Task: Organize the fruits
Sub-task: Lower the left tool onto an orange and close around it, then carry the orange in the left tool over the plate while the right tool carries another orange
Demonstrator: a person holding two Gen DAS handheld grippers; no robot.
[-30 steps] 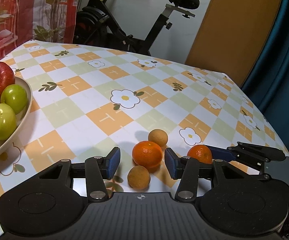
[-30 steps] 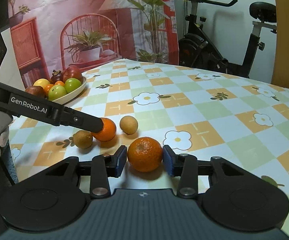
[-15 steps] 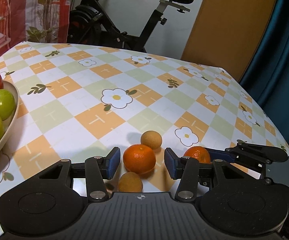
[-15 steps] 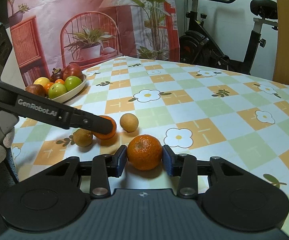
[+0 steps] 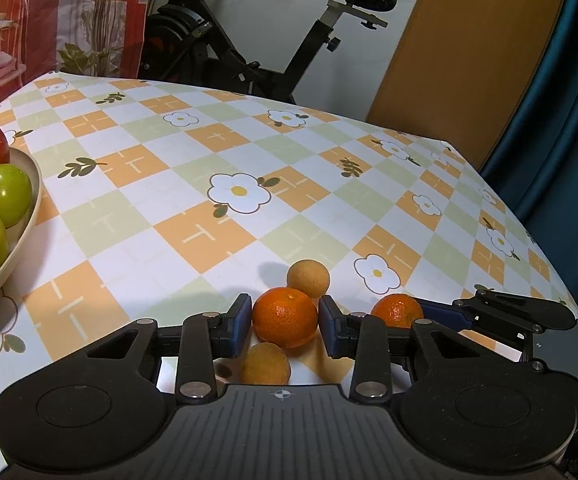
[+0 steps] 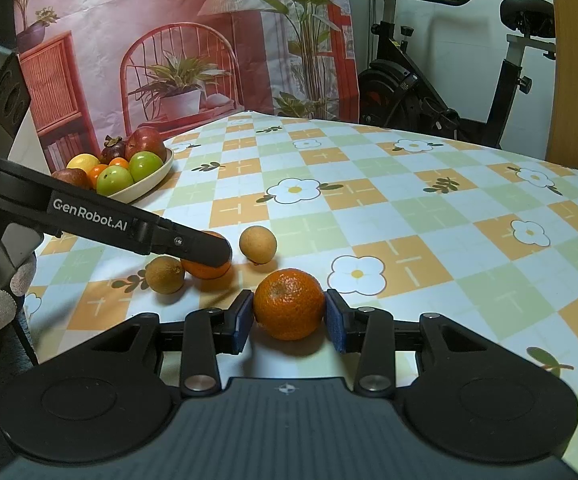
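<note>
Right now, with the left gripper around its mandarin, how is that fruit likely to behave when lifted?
The left gripper has just been closing, its pads against the mandarin. Being round, it would likely roll if the grip slipped. Its dimpled peel probably gives the pads decent friction. Lifting may nudge the small brown fruit beside it, which could also roll.

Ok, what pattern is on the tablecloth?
The tablecloth has orange, pale green and white checks with white daisies and small leaf sprigs; it shows best in the right wrist view.

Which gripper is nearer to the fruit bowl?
Left. The left gripper holds a tangerine closer to the bowl; the right gripper grips another tangerine farther away.
</note>
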